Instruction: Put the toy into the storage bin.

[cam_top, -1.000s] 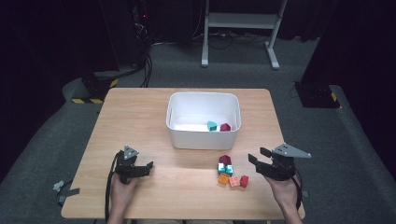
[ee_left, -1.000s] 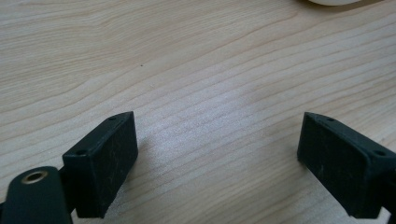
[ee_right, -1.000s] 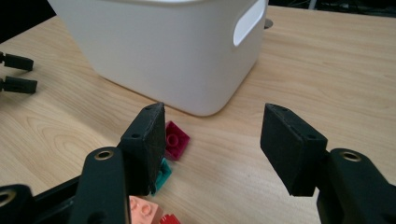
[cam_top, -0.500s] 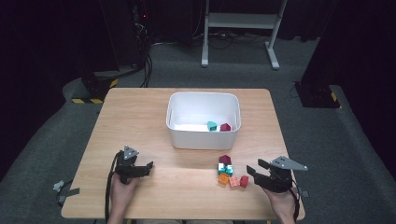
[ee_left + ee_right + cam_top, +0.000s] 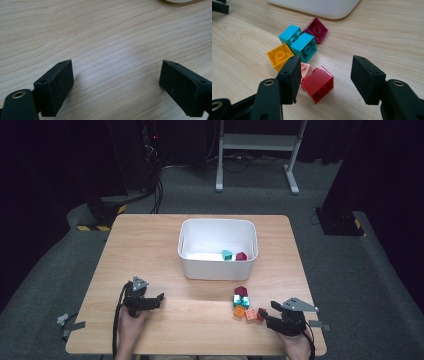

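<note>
Your right gripper (image 5: 325,75), jaws parted and gripping nothing, straddles the red brick (image 5: 318,83), lying tipped, studs facing sideways, on the table (image 5: 150,245). A pink brick (image 5: 305,70) touches it; orange, teal and magenta bricks crowd beyond. Your left gripper (image 5: 116,82) stands wide.

Grey carpet floor (image 5: 350,270) (dim room), white metal stand (image 5: 255,142) behind.

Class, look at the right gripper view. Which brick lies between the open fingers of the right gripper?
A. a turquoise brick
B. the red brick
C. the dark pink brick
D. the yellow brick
B: the red brick lies on the table between the fingers of the right gripper, untouched, while the yellow brick, the turquoise ones and the dark pink brick lie farther off.
</note>
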Available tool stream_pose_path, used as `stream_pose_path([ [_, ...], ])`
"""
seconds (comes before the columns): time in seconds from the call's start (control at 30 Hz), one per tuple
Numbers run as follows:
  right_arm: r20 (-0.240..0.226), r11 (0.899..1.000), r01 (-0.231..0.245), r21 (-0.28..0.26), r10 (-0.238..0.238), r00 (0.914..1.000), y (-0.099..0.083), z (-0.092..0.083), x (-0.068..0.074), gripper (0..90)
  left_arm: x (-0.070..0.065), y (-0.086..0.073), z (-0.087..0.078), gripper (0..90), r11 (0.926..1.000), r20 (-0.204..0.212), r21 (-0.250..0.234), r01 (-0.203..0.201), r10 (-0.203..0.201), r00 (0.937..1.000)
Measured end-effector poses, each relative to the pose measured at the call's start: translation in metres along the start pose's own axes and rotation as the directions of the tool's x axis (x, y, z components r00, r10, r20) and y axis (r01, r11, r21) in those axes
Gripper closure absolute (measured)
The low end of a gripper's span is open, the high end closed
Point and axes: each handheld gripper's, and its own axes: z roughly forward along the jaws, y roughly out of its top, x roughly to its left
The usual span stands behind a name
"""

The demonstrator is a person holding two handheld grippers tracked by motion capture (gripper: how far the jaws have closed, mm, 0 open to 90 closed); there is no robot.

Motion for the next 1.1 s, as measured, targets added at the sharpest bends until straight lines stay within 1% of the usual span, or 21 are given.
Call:
stream_pose_path([
  [0.07, -0.005, 1.000, 0.000, 0.013, 0.000, 1.0000, -0.001, 0.003, 0.001, 41.9, 0.000, 0.000, 0.000, 12.7, 1.0000, 0.000, 0.000, 0.000, 0.000, 1.0000],
  [0.2, -0.005, 1.000, 0.010, 0.022, -0.010, 0.9999, -0.002, 0.007, 0.002, 42.1, 0.000, 0.000, 0.000, 12.7, 1.0000, 0.000, 0.000, 0.000, 0.000, 1.0000],
  [0.27, -0.008, 0.999, 0.005, 0.031, -0.005, 1.0000, -0.002, 0.009, 0.003, 42.3, 0.000, 0.000, 0.000, 12.7, 1.0000, 0.000, 0.000, 0.001, -0.001, 1.0000],
  [0.33, -0.006, 0.999, 0.019, 0.035, -0.019, 0.9998, -0.003, 0.011, 0.004, 42.4, 0.000, 0.000, 0.000, 12.7, 1.0000, 0.000, 0.000, 0.000, 0.000, 1.0000],
  [0.43, -0.005, 0.999, 0.009, 0.048, -0.008, 1.0000, -0.006, 0.014, 0.002, 42.8, 0.000, 0.000, 0.000, 12.7, 1.0000, 0.000, 0.000, 0.000, 0.000, 1.0000],
  [0.47, -0.006, 0.999, 0.012, 0.050, -0.012, 0.9999, -0.006, 0.015, 0.001, 43.0, 0.000, 0.000, 0.000, 12.7, 1.0000, 0.000, 0.000, 0.000, 0.000, 1.0000],
  [0.73, 0.009, 0.998, 0.016, 0.061, -0.017, 0.9998, -0.007, 0.018, 0.000, 46.9, 0.000, 0.000, 0.000, 12.7, 1.0000, 0.000, 0.000, 0.000, 0.000, 1.0000],
  [0.8, 0.013, 0.998, 0.011, 0.068, -0.012, 0.9998, -0.008, 0.020, -0.002, 47.5, 0.000, 0.000, 0.000, 12.7, 1.0000, 0.000, 0.000, 0.000, 0.000, 1.0000],
  [0.9, 0.019, 0.997, 0.020, 0.073, -0.021, 0.9996, -0.008, 0.022, -0.003, 49.0, 0.000, 0.000, 0.000, 12.7, 1.0000, 0.000, 0.000, 0.000, 0.000, 1.0000],
  [0.97, 0.023, 0.997, 0.012, 0.075, -0.014, 0.9996, -0.008, 0.022, -0.002, 50.1, 0.000, 0.000, 0.000, 12.7, 1.0000, 0.000, 0.000, 0.000, 0.000, 1.0000],
  [1.1, 0.028, 0.997, 0.027, 0.076, -0.029, 0.9992, -0.009, 0.023, -0.002, 53.3, 0.000, 0.000, 0.000, 12.7, 1.0000, 0.000, 0.000, 0.000, 0.000, 1.0000],
])
